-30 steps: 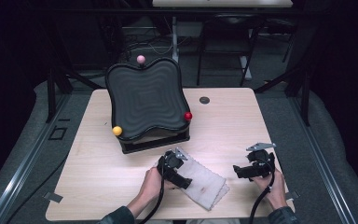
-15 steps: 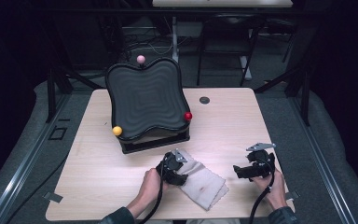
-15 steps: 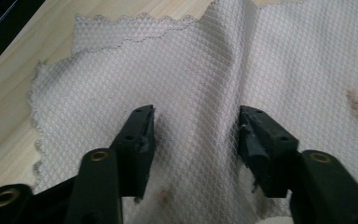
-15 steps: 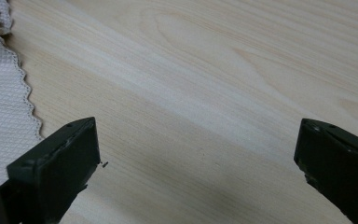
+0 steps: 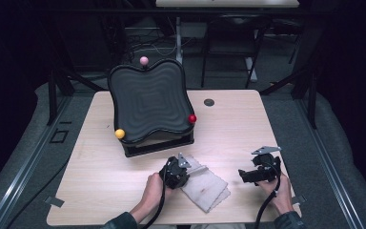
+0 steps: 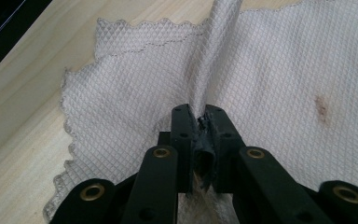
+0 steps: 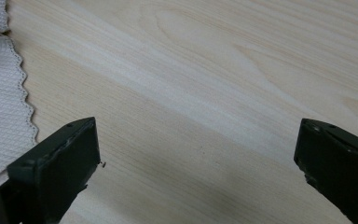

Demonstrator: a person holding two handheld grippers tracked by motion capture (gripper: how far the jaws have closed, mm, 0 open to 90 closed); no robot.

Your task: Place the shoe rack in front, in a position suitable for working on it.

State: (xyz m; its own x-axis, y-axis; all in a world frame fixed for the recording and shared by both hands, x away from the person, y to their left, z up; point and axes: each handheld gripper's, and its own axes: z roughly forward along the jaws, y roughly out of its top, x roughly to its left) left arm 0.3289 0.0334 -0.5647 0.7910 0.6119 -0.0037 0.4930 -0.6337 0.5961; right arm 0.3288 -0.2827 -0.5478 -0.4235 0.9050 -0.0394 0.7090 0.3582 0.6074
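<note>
A white quilted cloth (image 5: 207,187) with a scalloped edge lies on the wooden table (image 5: 100,181) near the front. My left gripper (image 5: 185,176) sits at its left end. Its jaws have just been closing, and in the left gripper view the left gripper (image 6: 199,116) is shut on a pinched ridge of the cloth (image 6: 270,84). My right gripper (image 5: 243,175) hovers to the right of the cloth and points left. In the right gripper view the right gripper (image 7: 198,140) stands open over bare wood, with the cloth's edge (image 7: 0,93) at far left.
A black wavy board (image 5: 150,102) leans on a dark base behind the cloth. It carries a pink ball (image 5: 144,60), a yellow ball (image 5: 119,133) and a red ball (image 5: 192,118). A round dark cap (image 5: 209,102) is set in the tabletop.
The left gripper's jaws have closed onto the cloth, bunching its near part into a raised fold. Neither hand has shifted.
</note>
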